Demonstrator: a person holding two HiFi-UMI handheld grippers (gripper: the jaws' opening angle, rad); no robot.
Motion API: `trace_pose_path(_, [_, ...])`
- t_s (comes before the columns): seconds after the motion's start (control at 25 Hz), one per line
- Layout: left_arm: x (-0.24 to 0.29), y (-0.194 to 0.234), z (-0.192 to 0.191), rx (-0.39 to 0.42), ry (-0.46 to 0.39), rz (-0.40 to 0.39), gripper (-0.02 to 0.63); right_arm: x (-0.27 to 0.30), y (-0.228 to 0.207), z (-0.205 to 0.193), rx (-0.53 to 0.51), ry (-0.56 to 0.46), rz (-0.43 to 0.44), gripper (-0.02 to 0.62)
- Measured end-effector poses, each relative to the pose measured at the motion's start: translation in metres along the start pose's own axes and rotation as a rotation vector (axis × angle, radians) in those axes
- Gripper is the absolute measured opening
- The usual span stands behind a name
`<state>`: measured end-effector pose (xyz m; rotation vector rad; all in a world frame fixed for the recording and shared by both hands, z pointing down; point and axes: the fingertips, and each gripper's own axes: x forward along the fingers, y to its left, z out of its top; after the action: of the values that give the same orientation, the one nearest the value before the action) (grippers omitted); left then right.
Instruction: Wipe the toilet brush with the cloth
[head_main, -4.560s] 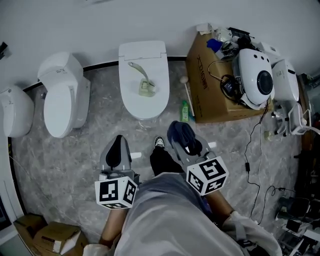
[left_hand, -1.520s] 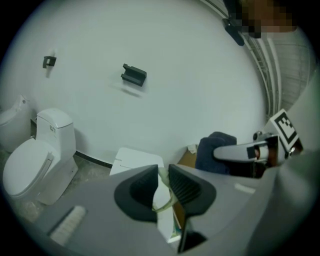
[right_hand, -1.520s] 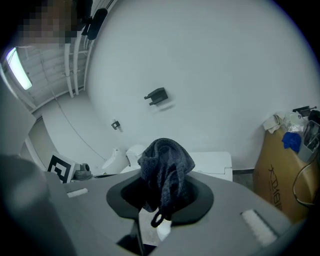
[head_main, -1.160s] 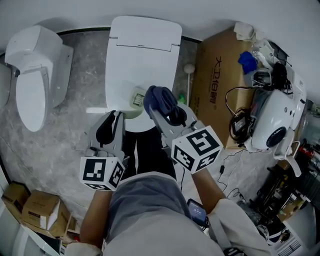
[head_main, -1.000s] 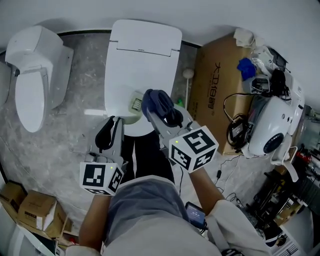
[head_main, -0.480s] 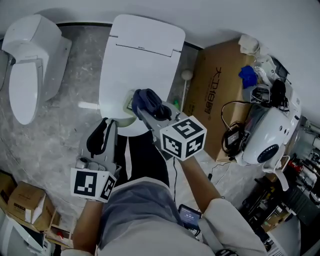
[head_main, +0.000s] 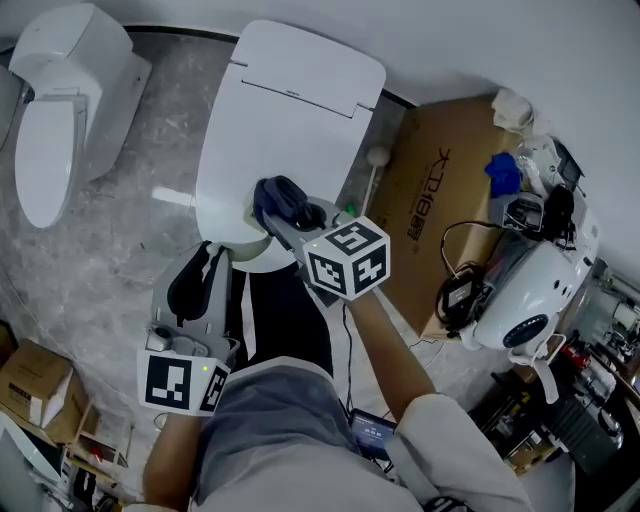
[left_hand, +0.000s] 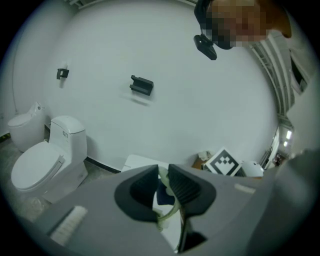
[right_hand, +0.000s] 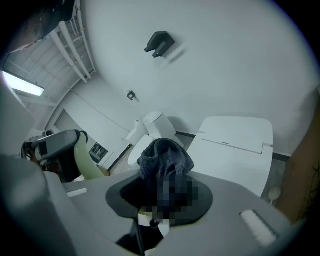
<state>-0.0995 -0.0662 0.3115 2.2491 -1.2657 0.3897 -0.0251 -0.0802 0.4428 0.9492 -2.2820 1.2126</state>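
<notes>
- Both forearms reach forward from the person's torso toward the closed toilet (head_main: 300, 100), the right one further out than the left.
- Left gripper (head_main: 210, 255) sits at the toilet's front edge, on its left side, marker cube toward the person. Jaws are nearly together, clenched on the pale green handle of the toilet brush (left_hand: 169, 212).
- Brush head lies at the front rim of the toilet lid. Can't tell if it rests on the lid or is lifted.
- Right gripper (head_main: 285, 207) is angled in over the front of the toilet lid. Jaws are clamped on a bunched dark blue cloth (head_main: 272, 195) that sticks up past the tips.
- Cloth is just beside the brush head; contact unclear.
- Toilet lid is down.
- Cardboard box (head_main: 440, 230) stands right of the toilet. A blue item (head_main: 503, 172), a white crumpled thing and cables sit on top of it.
- A white stick with a ball end (head_main: 377, 157) stands between toilet and box.
- Small cardboard boxes (head_main: 35, 380) are on the floor, near-left of the toilet.
- Second toilet (head_main: 55, 110) stands left of the toilet, seat down.
</notes>
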Motion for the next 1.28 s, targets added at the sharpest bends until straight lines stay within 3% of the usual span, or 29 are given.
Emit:
trace_pose_path(0.6, [0.000,0.005,-0.003,-0.033,-0.029,0.053,0.000,0.071,-0.038,-0.044,-0.188,0.274,0.084,0.098])
trace_pose_path(1.28, [0.001,0.008,-0.004,-0.050,-0.046,0.055,0.000,0.123,-0.059,-0.066,-0.205,0.424,0.086,0.098])
